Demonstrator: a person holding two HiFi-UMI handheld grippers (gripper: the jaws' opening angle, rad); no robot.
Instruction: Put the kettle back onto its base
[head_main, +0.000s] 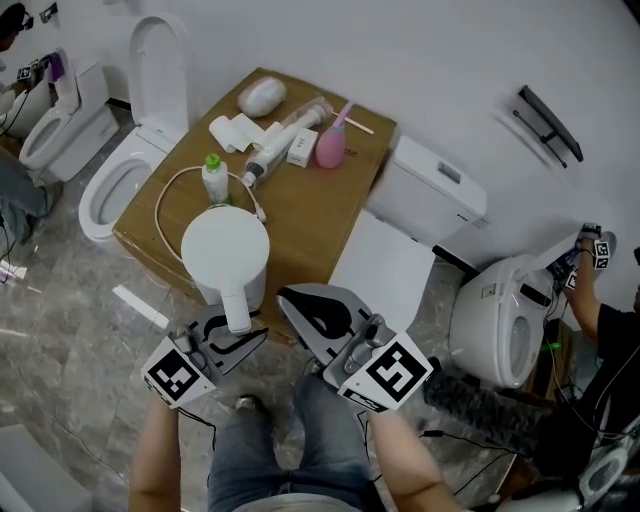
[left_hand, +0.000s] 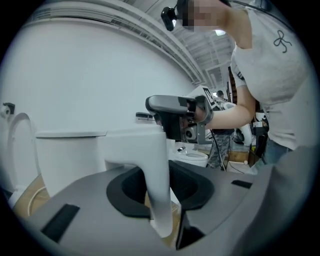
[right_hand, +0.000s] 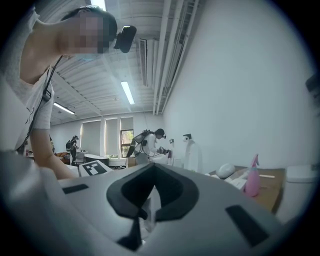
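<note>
A white kettle (head_main: 225, 245) stands upright at the near edge of a cardboard box (head_main: 320, 215), its handle (head_main: 238, 305) pointing toward me. A white cord (head_main: 165, 195) loops behind it; I cannot make out the base under the kettle. My left gripper (head_main: 232, 338) is at the handle, and in the left gripper view the handle (left_hand: 155, 190) hangs between the open jaws with a gap beside it. The left gripper (left_hand: 165, 222) is level with the kettle body (left_hand: 70, 155). My right gripper (head_main: 312, 318) hovers just right of the kettle, with its jaws (right_hand: 145, 220) together and nothing between them.
On the box behind the kettle lie a green-capped bottle (head_main: 214, 178), a pink spray bottle (head_main: 331, 145), a white tube and small white items. Toilets stand at the left (head_main: 125, 165) and right (head_main: 500, 320), with a white cistern (head_main: 430, 190) beside the box. Other people work at the edges.
</note>
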